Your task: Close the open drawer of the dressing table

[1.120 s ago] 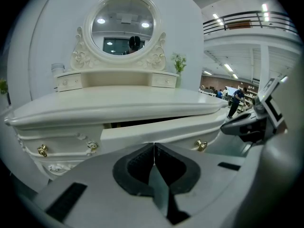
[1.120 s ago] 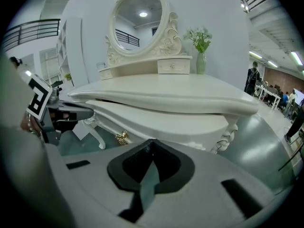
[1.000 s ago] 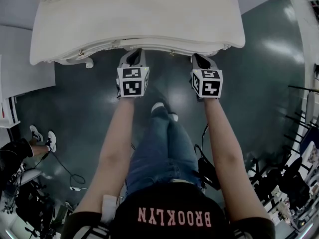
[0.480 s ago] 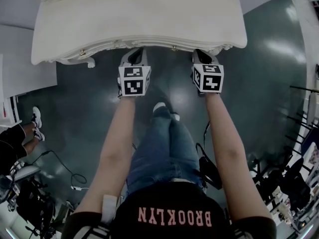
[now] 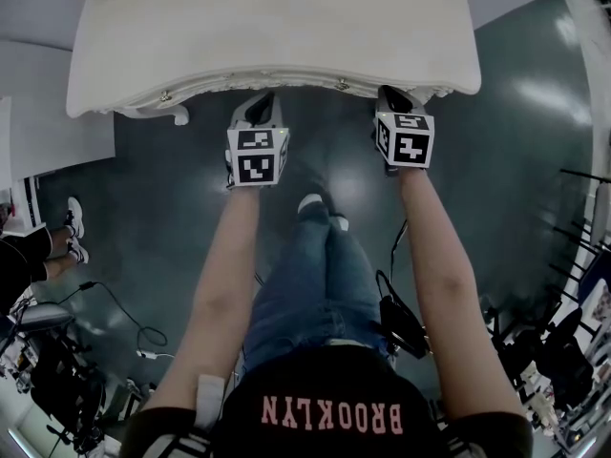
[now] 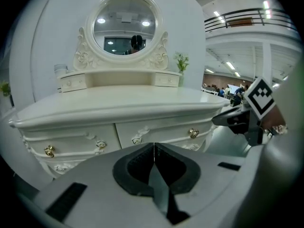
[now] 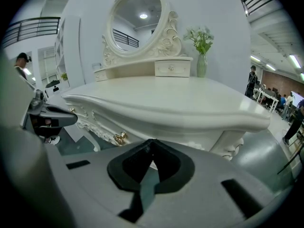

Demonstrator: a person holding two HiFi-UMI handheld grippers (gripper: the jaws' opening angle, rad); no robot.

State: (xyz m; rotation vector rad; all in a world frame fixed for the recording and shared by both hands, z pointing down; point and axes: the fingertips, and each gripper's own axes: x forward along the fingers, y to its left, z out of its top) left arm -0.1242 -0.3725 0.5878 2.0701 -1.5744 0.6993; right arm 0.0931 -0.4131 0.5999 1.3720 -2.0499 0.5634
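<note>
Dark glossy floor (image 5: 535, 179), plain white wall (image 6: 190, 23) behind. Cream dressing table (image 5: 277, 27) fills the top of the head view, its curved front edge facing the person. Round carved mirror (image 6: 124, 27) stands at the back, vase of flowers (image 7: 201, 56) to its right, on the raised shelf.

Drawer fronts (image 6: 161, 132) sit side by side under the overhanging top, gold knobs (image 6: 193, 133) on each. Left gripper view shows both fronts in one line, flush with each other; nothing juts past the top's edge in the head view.

Left gripper (image 5: 260, 103): tips right at the table's front edge, left of centre, marker cube (image 5: 256, 156) facing up. Its own view has the jaws pressed together, only a thin seam between the pads, nothing held. Tips point at the front near the seam between the two drawers. Touching or just short of it: cannot tell.

Right gripper (image 5: 391, 95): same height, well apart from the left one, tips under the top's edge near the right corner. Jaws also pressed together at the tips, empty. Its view looks along the front past a knob (image 7: 119, 137), carved leg (image 7: 232, 148) just to the right. Contact with the table not clear either.

Both forearms stretched straight forward, jeans (image 5: 305, 284) between them. Another person's shoes (image 5: 74, 227) at far left, cables (image 5: 124, 313) on the floor nearby.
</note>
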